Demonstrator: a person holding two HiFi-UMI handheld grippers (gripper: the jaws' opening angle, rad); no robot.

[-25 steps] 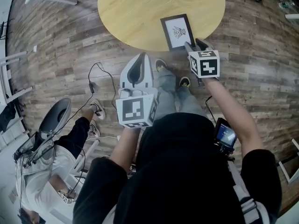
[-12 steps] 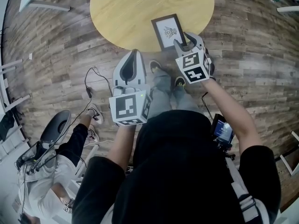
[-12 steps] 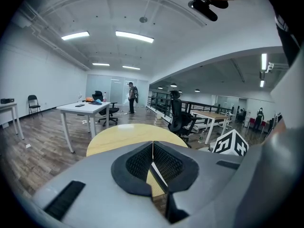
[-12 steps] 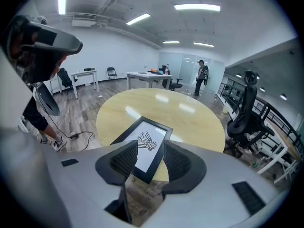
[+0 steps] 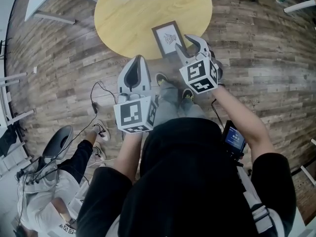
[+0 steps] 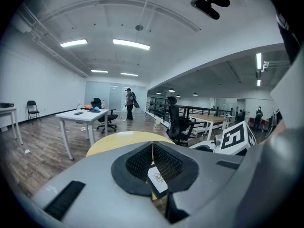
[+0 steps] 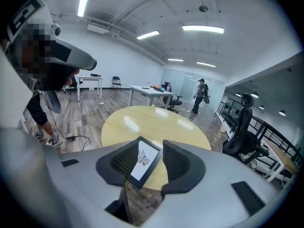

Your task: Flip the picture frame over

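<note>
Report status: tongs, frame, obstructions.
Left tongs shut, empty, back from the round table. Right tongs open, aimed at the picture frame, not gripping. Frame face up near the table's edge. Nothing in the way.

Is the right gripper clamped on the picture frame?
No: the right gripper has its jaws well apart, and the picture frame lies flat on the table.

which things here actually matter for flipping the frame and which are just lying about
For the job:
picture frame, face up
round table under it
right gripper, open, by the frame
left gripper, shut, empty

Just about:
office chair
white desk
floor cable
</note>
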